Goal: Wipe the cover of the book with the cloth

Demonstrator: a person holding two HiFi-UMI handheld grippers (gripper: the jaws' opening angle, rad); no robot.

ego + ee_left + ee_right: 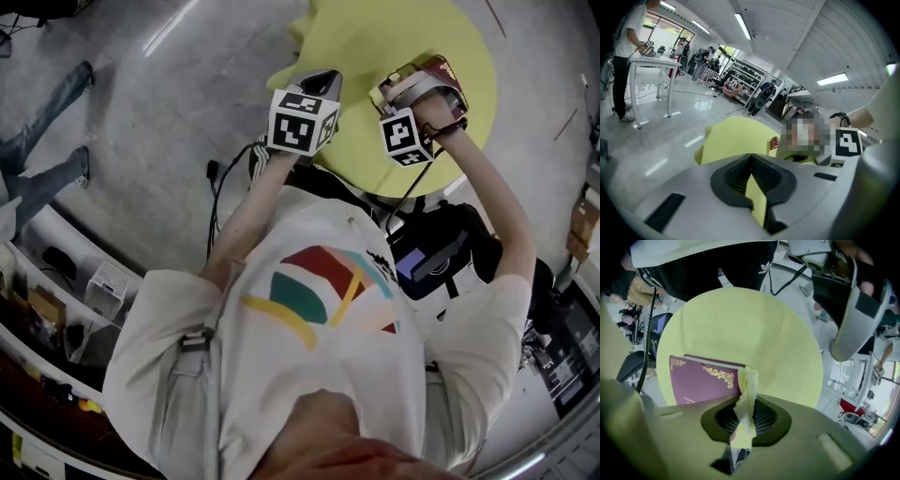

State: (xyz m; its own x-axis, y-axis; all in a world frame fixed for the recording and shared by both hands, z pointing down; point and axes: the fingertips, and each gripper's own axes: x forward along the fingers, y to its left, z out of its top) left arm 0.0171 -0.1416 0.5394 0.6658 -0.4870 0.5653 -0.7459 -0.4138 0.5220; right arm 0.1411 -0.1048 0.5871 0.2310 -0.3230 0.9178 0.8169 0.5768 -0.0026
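cloth: likely soft, light; bunched fold pinched by right hand-held gripper | book: looks stiff, flat on worktop | left hand-held gripper: clenched, empty

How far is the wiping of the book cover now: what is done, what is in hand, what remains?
Done: the cloth is picked up, pinched in the right hand-held gripper.
In hand: the cloth's tip is at one edge of the closed book on the yellow table.
Left: the strokes across the cover; the pictures do not show whether any part is wiped. The left hand-held gripper is shut, away from the book.
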